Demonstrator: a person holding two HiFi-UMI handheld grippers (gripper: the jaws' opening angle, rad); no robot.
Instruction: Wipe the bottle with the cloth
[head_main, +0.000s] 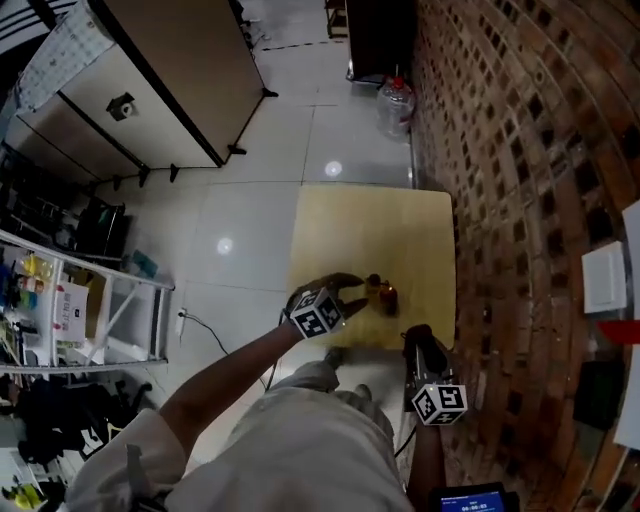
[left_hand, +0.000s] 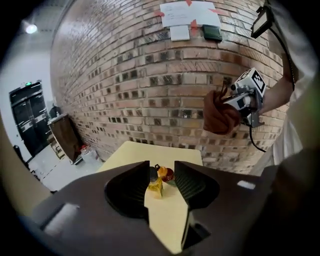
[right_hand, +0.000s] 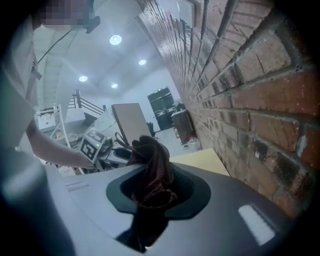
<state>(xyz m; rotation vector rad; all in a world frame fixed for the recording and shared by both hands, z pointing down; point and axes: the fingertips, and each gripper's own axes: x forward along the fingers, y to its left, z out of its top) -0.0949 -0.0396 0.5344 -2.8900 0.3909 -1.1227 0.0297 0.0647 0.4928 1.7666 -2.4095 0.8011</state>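
Observation:
A small bottle (head_main: 376, 291) with yellow liquid and a dark cap stands near the front edge of the yellow table (head_main: 370, 225). Something round and orange-red (left_hand: 166, 174) sits right beside the bottle (left_hand: 155, 183). My left gripper (head_main: 352, 290) is just left of the bottle and open. In the left gripper view (left_hand: 161, 166) the bottle shows in the gap beyond the jaw tips, untouched. My right gripper (head_main: 418, 338) hovers off the table's front right corner, shut on a bunched dark brown cloth (right_hand: 151, 172). The left gripper view shows that cloth (left_hand: 219, 116) raised in front of the brick wall.
A brick wall (head_main: 520, 150) runs along the table's right side, with white papers (left_hand: 190, 12) stuck on it. A water jug (head_main: 396, 105) stands on the tiled floor beyond the table. At the left are a metal shelf rack (head_main: 90, 300) and a tan partition board (head_main: 180, 70).

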